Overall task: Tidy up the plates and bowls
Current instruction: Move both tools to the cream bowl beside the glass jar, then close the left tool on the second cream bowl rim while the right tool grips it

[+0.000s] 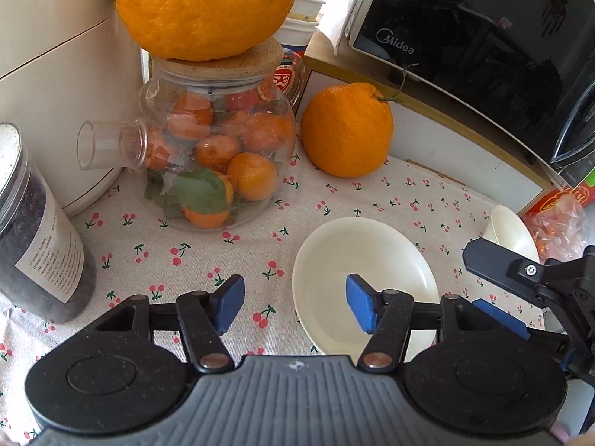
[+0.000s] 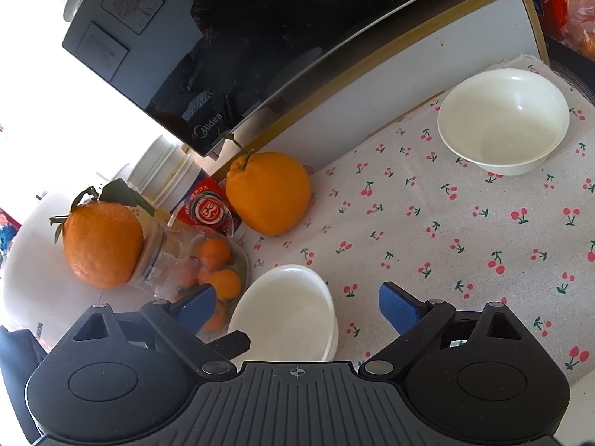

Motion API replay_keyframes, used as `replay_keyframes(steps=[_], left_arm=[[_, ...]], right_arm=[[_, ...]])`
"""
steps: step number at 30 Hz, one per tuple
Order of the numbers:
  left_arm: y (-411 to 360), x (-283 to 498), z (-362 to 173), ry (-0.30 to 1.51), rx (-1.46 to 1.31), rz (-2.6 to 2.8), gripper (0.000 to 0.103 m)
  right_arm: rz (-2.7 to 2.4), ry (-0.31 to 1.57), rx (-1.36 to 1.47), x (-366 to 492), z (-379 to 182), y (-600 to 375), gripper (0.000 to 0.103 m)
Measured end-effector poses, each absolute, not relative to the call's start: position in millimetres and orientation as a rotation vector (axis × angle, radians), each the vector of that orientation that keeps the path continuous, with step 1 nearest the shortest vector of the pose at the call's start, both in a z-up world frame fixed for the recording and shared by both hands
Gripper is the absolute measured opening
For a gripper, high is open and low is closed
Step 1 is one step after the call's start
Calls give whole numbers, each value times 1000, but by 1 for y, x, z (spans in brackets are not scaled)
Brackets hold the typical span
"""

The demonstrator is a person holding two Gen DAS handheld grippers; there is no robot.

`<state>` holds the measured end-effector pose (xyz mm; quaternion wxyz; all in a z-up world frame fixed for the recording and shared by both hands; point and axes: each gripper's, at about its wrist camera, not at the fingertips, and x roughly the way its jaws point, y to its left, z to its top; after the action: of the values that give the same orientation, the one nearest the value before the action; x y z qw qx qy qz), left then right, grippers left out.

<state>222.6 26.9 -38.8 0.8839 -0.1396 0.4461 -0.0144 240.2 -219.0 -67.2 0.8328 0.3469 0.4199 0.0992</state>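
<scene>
"Midea" on black microwave (image 1: pixel 472 33)

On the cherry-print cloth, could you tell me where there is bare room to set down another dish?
The widest bare stretch of the cherry-print cloth lies between the white plate, the loose orange and the white bowl. A smaller patch lies between the dark jar, the glass pot of tangerines and the plate. The back corner around the pot is crowded.

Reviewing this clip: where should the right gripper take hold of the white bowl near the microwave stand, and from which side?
Pinch the rim of the white bowl, one finger inside and one outside, coming from above on its near side. It stands upright and empty, and looks wider than the open right gripper, so spanning it seems unlikely.
</scene>
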Motion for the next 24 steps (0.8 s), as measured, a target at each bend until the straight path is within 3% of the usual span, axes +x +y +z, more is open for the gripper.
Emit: replay_keyframes(steps=[2,4,16,24], left_arm=[[28,222,-39,925,-288,-31,48],[29,222,-40,931,-284,-34,42],[32,221,-45,960,-284,-39,19],[29,225,-47,966,-284,-44,13]], right_arm=[[205,903,724,241,-70,-215,90],[195,917,711,242,-73,-213,76],[154,958,702,241,-86,-212,23],[152,960,714,239,-89,-216,15]])
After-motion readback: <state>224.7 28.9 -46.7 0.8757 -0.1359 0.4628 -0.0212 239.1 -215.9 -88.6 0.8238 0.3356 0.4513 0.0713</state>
